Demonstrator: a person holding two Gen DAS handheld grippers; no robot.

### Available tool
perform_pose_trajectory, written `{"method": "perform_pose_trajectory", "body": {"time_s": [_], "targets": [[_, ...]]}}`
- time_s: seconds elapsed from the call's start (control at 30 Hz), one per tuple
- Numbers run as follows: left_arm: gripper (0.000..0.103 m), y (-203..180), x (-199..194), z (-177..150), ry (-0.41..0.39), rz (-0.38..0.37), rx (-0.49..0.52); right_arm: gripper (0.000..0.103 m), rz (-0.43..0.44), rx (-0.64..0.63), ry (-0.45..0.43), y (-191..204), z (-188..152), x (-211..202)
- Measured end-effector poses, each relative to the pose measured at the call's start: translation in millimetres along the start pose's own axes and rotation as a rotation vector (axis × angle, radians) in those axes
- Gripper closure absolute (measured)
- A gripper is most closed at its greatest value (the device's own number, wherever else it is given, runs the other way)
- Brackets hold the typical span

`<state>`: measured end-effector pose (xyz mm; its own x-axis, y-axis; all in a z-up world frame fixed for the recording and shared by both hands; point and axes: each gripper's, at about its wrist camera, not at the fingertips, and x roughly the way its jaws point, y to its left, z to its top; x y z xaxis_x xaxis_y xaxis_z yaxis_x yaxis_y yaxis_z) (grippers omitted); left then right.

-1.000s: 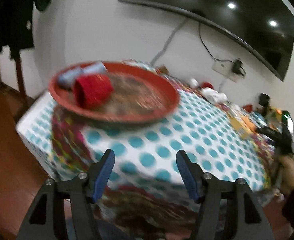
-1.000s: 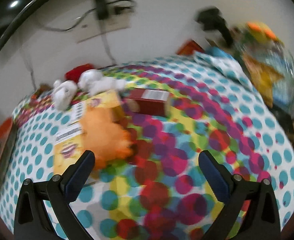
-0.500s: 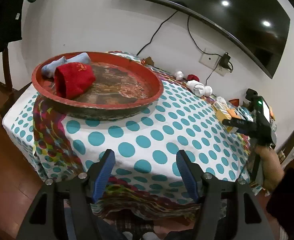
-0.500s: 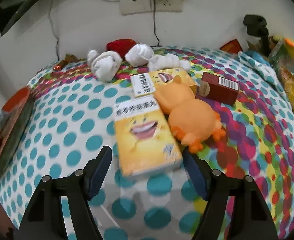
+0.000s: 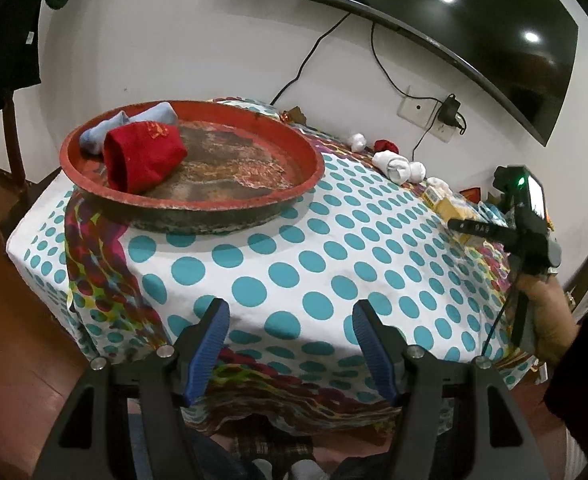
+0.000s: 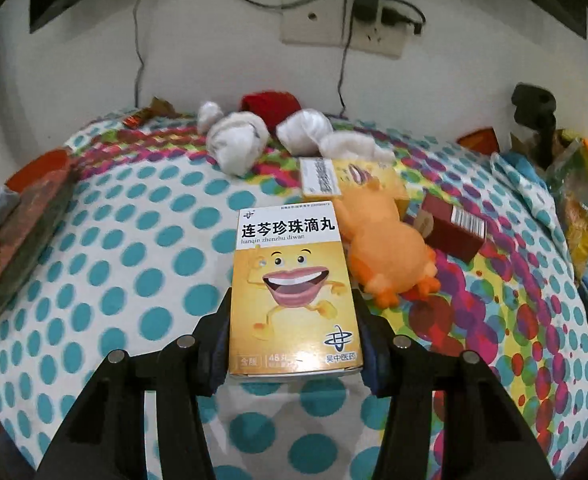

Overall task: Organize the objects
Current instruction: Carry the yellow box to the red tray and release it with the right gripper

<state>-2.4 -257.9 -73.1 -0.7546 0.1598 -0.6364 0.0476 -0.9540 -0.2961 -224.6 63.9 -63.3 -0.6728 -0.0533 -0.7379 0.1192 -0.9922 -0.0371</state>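
My right gripper (image 6: 292,326) is shut on a yellow medicine box (image 6: 292,280) with a cartoon mouth, which lies flat on the polka-dot tablecloth (image 6: 134,260). Beside it lie an orange plush toy (image 6: 386,252), a second yellow box (image 6: 354,178), a dark red box (image 6: 452,230), white rolled socks (image 6: 238,140) and a red sock (image 6: 270,106). My left gripper (image 5: 290,340) is open and empty above the table's near edge. A round red tray (image 5: 198,200) holds a red rolled cloth (image 5: 142,158) and a light blue sock (image 5: 106,130). The right gripper also shows in the left wrist view (image 5: 470,226).
A wall socket with a charger and cables (image 6: 358,20) is behind the table. Bags and clutter (image 6: 586,216) crowd the table's right edge. A black stand (image 6: 534,116) stands at the back right. The tray's rim (image 6: 26,216) shows at the left in the right wrist view.
My right gripper has moved forward around the yellow box and closed on its sides. My left gripper has stayed open, its view nearly unchanged.
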Motion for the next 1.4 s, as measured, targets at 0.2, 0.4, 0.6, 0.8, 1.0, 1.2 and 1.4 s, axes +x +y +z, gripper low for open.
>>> {"method": "perform_pose_trajectory", "body": {"time_s": [0.2,0.4,0.6,0.8,1.0,1.2,1.4], "targets": [[0.037,0,-5,-3,0.002,0.059,0.003,0.054,0.043,-0.013,-0.041,27,23,-11],[0.037,17,-25,-12,-0.035,0.106,-0.045,0.054,0.08,-0.056,-0.062,62,37,-24],[0.037,28,-27,-7,-0.054,0.12,-0.07,0.054,0.117,-0.122,-0.071,112,48,-29],[0.037,33,-28,-6,-0.057,0.122,-0.08,0.054,0.146,-0.195,-0.083,165,59,-33],[0.037,42,-25,-5,-0.042,0.113,-0.108,0.054,0.168,-0.268,-0.071,218,67,-26],[0.037,56,-25,-2,-0.035,0.105,-0.157,0.053,0.186,-0.336,-0.045,268,69,-13],[0.037,69,-27,1,-0.028,0.107,-0.207,0.053,0.214,-0.369,-0.006,314,84,8]]}}
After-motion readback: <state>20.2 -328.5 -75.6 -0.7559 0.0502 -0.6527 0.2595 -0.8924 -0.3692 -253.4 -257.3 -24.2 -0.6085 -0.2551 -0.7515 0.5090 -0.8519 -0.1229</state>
